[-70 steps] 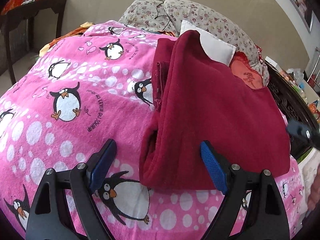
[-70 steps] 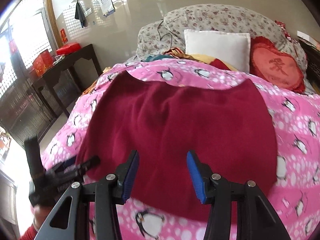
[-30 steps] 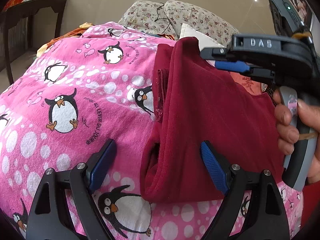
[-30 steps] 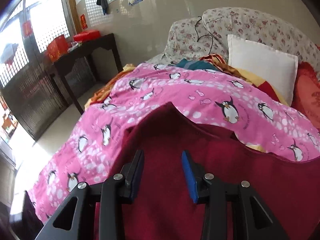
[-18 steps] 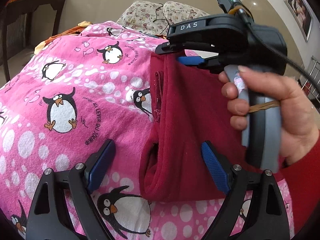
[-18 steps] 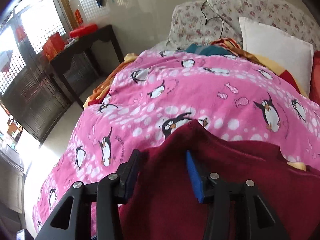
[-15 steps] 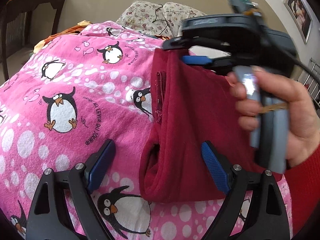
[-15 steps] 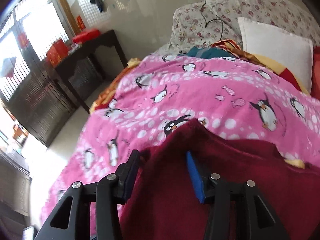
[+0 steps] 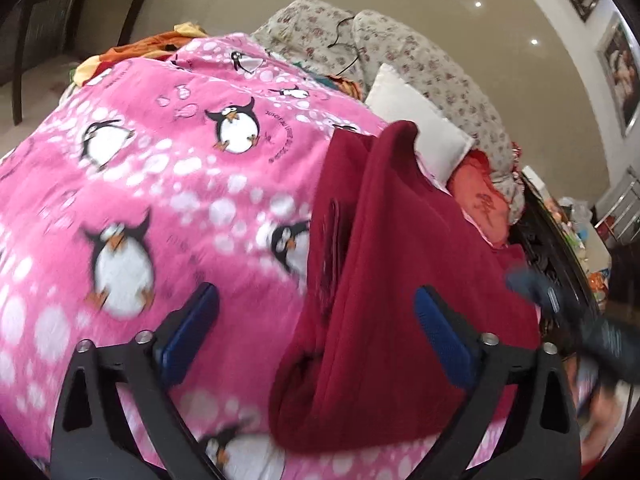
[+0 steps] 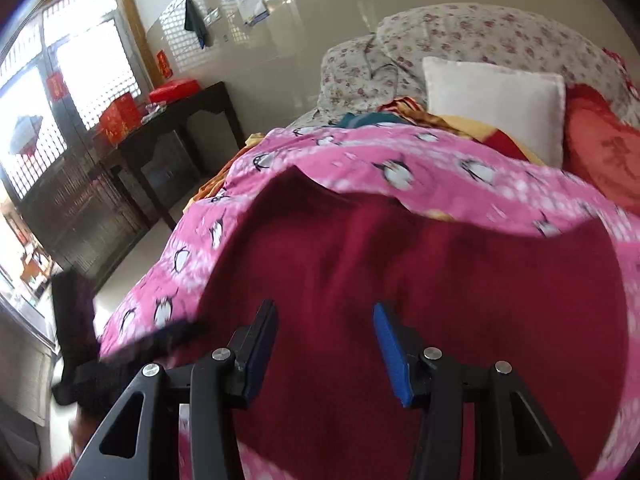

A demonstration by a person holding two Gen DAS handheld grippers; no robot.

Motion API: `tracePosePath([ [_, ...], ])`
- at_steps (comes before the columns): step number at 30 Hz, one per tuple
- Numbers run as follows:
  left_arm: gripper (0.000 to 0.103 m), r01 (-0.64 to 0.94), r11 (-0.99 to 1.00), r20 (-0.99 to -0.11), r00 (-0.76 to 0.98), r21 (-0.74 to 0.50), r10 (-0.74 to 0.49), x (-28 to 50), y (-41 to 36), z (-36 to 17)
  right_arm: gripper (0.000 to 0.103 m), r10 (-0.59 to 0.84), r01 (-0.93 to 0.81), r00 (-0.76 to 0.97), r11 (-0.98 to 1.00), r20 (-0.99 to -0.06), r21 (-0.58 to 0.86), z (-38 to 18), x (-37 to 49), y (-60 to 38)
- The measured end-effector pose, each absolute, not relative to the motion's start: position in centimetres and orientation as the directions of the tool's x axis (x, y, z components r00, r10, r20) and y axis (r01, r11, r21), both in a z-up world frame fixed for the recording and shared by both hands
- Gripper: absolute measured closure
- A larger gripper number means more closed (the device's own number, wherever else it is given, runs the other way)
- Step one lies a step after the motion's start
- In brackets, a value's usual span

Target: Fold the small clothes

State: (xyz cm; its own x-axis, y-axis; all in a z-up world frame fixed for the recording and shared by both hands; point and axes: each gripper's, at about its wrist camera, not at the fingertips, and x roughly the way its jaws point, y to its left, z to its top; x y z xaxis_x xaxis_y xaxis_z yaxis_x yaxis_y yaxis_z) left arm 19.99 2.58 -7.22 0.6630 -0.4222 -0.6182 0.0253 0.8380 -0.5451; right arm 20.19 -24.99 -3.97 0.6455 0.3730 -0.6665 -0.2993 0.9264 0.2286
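Observation:
A dark red garment [image 9: 400, 260] lies folded lengthwise on the pink penguin blanket [image 9: 160, 160]; its doubled left edge runs away from me. My left gripper [image 9: 316, 336] hovers over the garment's near left corner. Its jaws are opening wide and the pads touch no cloth. My right gripper [image 9: 560, 304] is a dark blur at the right edge of that view. In the right wrist view, my right gripper [image 10: 324, 352] stands open just above the garment [image 10: 440, 300], holding nothing. The garment's far corner [image 10: 296, 184] lies loose on the blanket [image 10: 360, 148].
A white pillow [image 10: 492, 96], a red heart cushion [image 10: 600, 152] and floral pillows [image 9: 360, 40] line the head of the bed. A dark wooden side table [image 10: 172, 128] with red boxes stands left of the bed, and dark bed framing [image 9: 552, 232] runs along the right.
The right gripper let go of the garment's far corner and drew back to the garment's right side. The left gripper's jaws spread wider and it shifted slightly.

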Motion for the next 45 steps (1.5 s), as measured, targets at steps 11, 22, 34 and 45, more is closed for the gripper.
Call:
tracePosePath([
  [11, 0.055, 0.168, 0.846, -0.664, 0.549, -0.507, -0.507, 24.9, -1.0, -8.0, 0.055, 0.407, -0.247, 0.698, 0.909, -0.589, 0.335, -5.5, 17.1, -31.6],
  [22, 0.083, 0.244, 0.846, -0.688, 0.497, -0.474, -0.529, 23.7, -1.6, -4.6, 0.076, 0.358, -0.235, 0.727, 0.932, -0.586, 0.278, -4.6, 20.8, -30.8],
  [34, 0.084, 0.338, 0.817, -0.667, 0.472, -0.468, -0.577, 21.5, -4.9, 0.5, 0.076, 0.333, -0.172, 0.684, 0.938, -0.649, 0.301, -7.6, 21.7, -32.6],
  [45, 0.084, 0.432, 0.808, -0.701, 0.424, -0.401, -0.574, 19.6, -14.8, 4.1, 0.076, 0.457, -0.103, 0.663, 0.84, -0.593, 0.532, -8.3, 21.7, -38.7],
])
